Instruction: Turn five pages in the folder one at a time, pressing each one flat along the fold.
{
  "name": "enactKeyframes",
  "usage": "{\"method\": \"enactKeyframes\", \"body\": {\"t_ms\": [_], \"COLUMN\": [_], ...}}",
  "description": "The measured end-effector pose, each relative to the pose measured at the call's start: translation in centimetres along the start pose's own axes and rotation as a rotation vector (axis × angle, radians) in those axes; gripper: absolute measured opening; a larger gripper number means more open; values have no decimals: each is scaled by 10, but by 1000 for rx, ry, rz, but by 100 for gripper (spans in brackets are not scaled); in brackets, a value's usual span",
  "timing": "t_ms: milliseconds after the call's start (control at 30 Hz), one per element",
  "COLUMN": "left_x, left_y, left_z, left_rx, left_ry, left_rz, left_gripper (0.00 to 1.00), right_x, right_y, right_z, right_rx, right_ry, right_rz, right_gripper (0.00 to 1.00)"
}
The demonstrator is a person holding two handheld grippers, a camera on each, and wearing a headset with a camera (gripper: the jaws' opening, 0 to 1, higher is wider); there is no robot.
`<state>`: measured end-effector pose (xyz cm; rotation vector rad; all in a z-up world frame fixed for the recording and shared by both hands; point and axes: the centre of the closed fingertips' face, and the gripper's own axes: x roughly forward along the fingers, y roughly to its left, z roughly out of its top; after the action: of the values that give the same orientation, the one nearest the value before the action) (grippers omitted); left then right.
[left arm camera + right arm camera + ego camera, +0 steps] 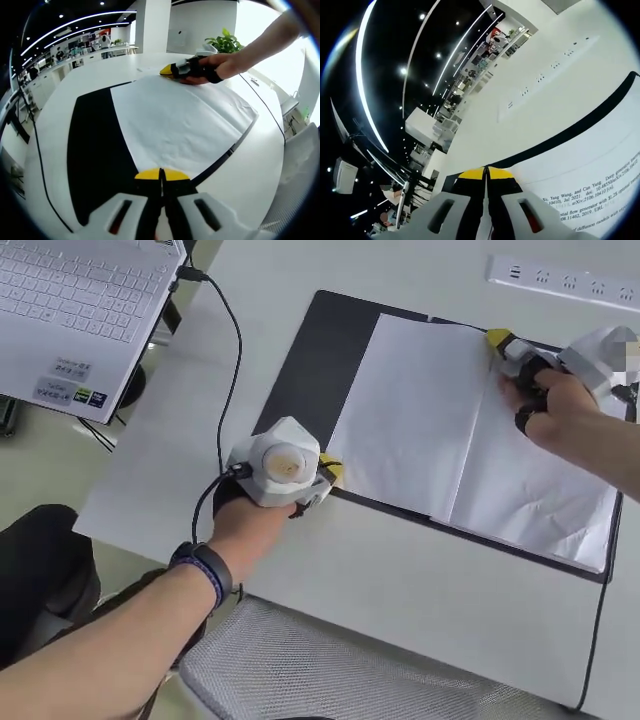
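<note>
The black folder point(310, 370) lies open on the white table, with a blank white page point(410, 410) turned to the left and a slightly creased page point(530, 480) on the right. My right gripper point(497, 340) is shut, its yellow tips down on the paper at the far end of the fold. In the right gripper view its shut tips point(485, 172) rest by a printed page point(590, 185). My left gripper point(328, 472) is shut at the folder's near left edge. In the left gripper view its tips point(161, 174) touch the page's point(175, 120) near edge, with nothing seen between them.
A white laptop point(70, 310) sits at the far left, and a black cable point(235, 350) runs from it past the folder. A white power strip point(560, 280) lies at the back right. A mesh chair seat point(330, 670) is below the table's near edge.
</note>
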<state>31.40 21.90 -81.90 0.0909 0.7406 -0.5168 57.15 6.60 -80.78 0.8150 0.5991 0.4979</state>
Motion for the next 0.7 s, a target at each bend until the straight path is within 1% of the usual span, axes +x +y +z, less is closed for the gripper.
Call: {"method": "enactKeyframes", "body": {"t_ms": [167, 333, 400, 567, 700], "left_x": [1, 1, 1, -1, -2], "left_y": [0, 1, 1, -1, -1], "left_z": [0, -1, -1, 0, 0], "left_rx": [0, -3, -2, -6, -8], "left_ry": [-1, -2, -3, -4, -3], "left_rz": [0, 1, 0, 2, 1], "left_gripper": [0, 0, 0, 0, 0], "right_x": [-3, -7, -11, -18, -25], "right_y": [3, 6, 9, 14, 19], "right_z": [-2, -7, -12, -22, -30], "right_rx": [-10, -26, -61, -60, -77], "right_ry": [7, 30, 41, 56, 77], "right_rz": [5, 19, 25, 51, 65], "right_gripper": [0, 0, 0, 0, 0]}}
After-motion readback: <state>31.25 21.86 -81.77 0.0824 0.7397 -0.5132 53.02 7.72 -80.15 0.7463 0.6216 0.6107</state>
